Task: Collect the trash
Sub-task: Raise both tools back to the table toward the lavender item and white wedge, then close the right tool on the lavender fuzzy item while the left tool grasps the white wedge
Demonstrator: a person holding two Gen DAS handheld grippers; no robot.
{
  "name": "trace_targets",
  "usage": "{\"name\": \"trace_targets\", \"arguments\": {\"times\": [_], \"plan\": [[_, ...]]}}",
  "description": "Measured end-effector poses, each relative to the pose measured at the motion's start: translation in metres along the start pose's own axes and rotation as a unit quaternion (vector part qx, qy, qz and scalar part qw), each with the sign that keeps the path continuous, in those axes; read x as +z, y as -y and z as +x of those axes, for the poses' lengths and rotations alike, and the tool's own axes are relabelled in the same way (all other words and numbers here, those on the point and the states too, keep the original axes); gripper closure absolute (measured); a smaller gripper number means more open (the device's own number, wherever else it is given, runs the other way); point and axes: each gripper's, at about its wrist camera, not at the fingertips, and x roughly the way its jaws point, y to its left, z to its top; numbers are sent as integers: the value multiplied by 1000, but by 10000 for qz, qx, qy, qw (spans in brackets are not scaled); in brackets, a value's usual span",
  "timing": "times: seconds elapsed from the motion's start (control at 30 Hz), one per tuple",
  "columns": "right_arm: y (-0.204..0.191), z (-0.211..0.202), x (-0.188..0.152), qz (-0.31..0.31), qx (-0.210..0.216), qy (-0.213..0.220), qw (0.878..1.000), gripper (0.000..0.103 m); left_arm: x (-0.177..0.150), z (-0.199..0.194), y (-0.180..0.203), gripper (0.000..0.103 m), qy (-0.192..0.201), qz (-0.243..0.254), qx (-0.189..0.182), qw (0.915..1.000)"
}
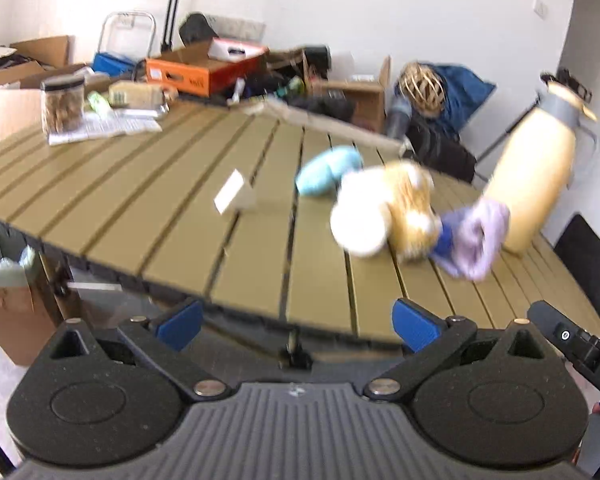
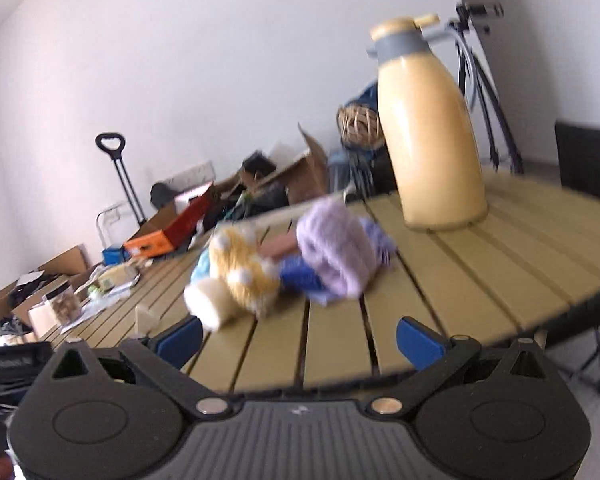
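Nothing had been collected yet, as far as I could judge from where I stood: both grippers hung short of the near edge of the slatted olive table (image 1: pixel 148 208), and every loose item lay on its top. The left gripper (image 1: pixel 296 326) had its blue-padded jaws spread wide with nothing between them, and the right gripper (image 2: pixel 298 340) was the same, wide apart and empty. I took the tall cream flask (image 2: pixel 430 120) as my mark. Just beside its base sat a crumpled lilac cloth (image 2: pixel 336 246) with a blue thing (image 2: pixel 300 276) half tucked under it, and touching that, on the side away from the flask, a yellow knitted bundle (image 2: pixel 246 270) with a pale round end (image 2: pixel 208 300). Further from the flask lay a light blue soft lump (image 1: pixel 326 172), and beyond it, well apart from the flask, a small white card (image 1: pixel 232 192) stood on the slats. At the far end of the table from the flask were a clear jar (image 1: pixel 62 102) and some papers (image 1: pixel 104 126). The pictures were blurred, so I could not tell which of these counted as trash. No bin or bag was in view. By my reckoning the whole job remained: pick out the rubbish, grasp it, and carry it off.
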Motion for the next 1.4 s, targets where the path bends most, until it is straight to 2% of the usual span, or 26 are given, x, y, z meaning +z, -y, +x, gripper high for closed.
{"name": "trace_targets", "arguments": {"times": [0.17, 0.37, 0.73, 0.83, 0.97, 1.03, 1.1, 1.2, 1.27, 1.33, 1.4], "plan": [[-7, 26, 23, -44, -321, 246, 9992, 0, 28, 8, -7, 0, 326, -81, 60, 9994], [-16, 63, 41, -458, -838, 421, 9945, 0, 60, 34, -24, 0, 388, -340, 207, 9985], [-15, 137, 44, -672, -1257, 203, 9896, 0, 94, 90, -46, 0, 713, -230, 670, 9949], [-18, 152, 43, -720, -1436, 143, 9869, 0, 97, 107, -53, 0, 649, -292, 725, 9948], [-15, 163, 43, -625, -1643, 125, 9843, 1, 96, 129, -60, 0, 376, -488, 584, 9964], [-12, 166, 43, -557, -1699, 130, 9838, 2, 95, 139, -57, 0, 187, -293, 506, 9981], [-10, 168, 42, -506, -1737, 130, 9834, 5, 92, 147, -53, 0, 183, -37, 562, 9982], [-7, 167, 42, -449, -1686, 183, 9845, 16, 88, 156, -49, 0, 105, 133, 627, 9979], [-5, 167, 42, -388, -1642, 189, 9855, 36, 86, 160, -46, 0, 101, 241, 701, 9972], [-2, 167, 41, -299, -1562, 151, 9872, 47, 85, 164, -44, 0, 67, 318, 757, 9966], [0, 166, 41, -291, -1507, 129, 9881, 53, 84, 166, -43, 0, 27, 337, 781, 9964]]}}
